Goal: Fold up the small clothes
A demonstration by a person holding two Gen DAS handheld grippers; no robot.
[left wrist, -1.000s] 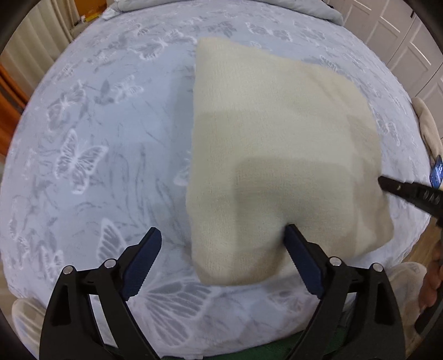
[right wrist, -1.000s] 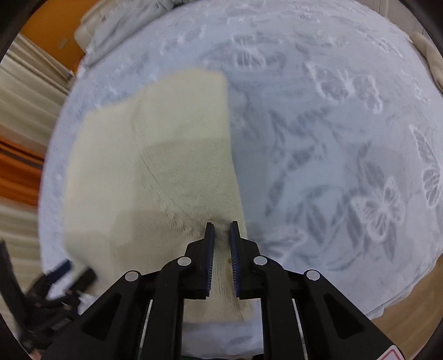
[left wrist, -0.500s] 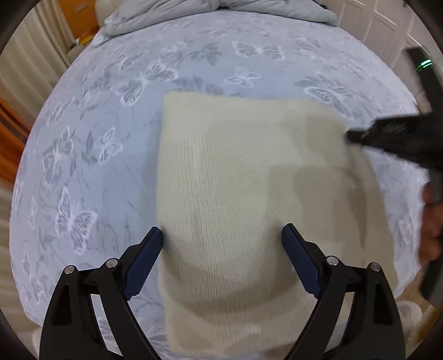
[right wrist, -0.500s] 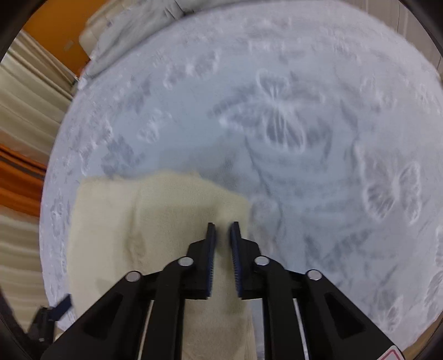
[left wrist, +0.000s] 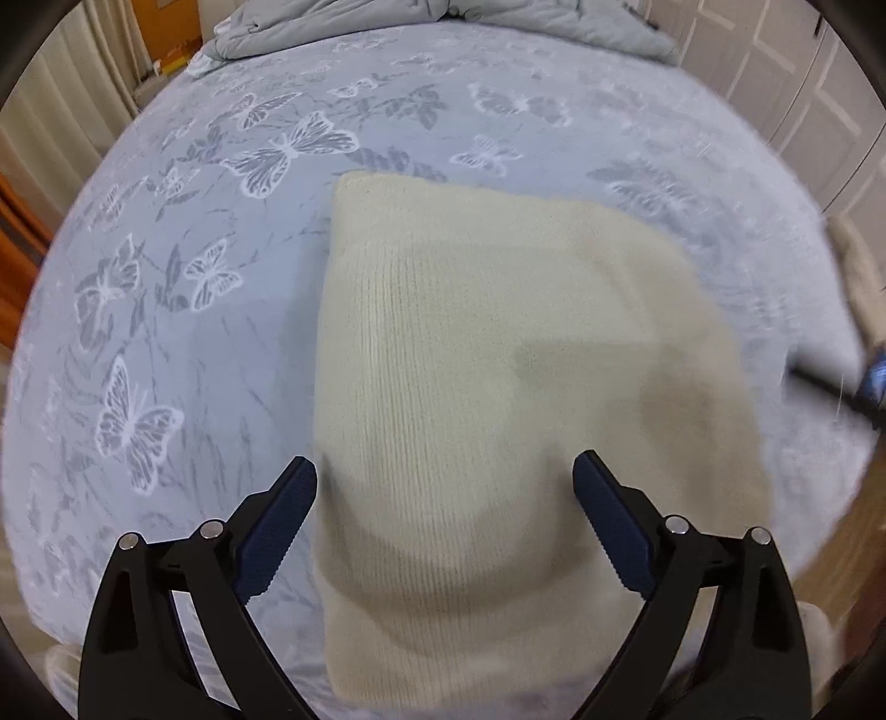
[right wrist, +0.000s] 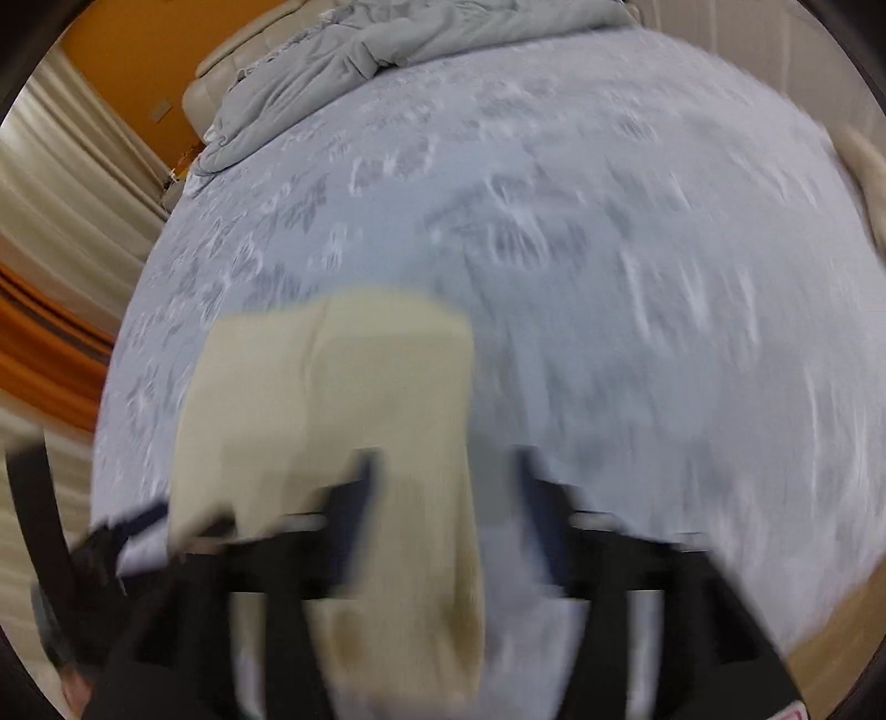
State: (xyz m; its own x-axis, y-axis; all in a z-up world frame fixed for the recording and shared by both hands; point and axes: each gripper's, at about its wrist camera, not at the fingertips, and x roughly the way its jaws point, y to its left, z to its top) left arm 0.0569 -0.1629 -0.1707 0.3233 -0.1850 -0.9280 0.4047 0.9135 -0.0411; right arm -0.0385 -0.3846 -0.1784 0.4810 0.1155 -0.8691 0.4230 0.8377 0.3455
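Note:
A cream knitted garment (left wrist: 498,387) lies folded into a rough rectangle on the blue butterfly-print bedspread (left wrist: 183,288). My left gripper (left wrist: 446,520) is open and empty, its jaws wide apart above the garment's near part. In the right wrist view the garment (right wrist: 332,399) sits at the lower left, blurred by motion. My right gripper (right wrist: 443,515) is open above the garment's right edge, holding nothing. The right gripper also shows as a dark blur at the right edge of the left wrist view (left wrist: 841,382).
A crumpled grey duvet (right wrist: 387,44) lies at the far end of the bed. White cupboard doors (left wrist: 786,83) stand to the right. Curtains (right wrist: 66,183) and an orange wall are on the left. Wooden floor (right wrist: 830,637) shows at the near right.
My right gripper was shut on the garment's edge and carried it over; it has now opened and let go, and is pulling back fast. My left gripper stayed open and shifted over the garment.

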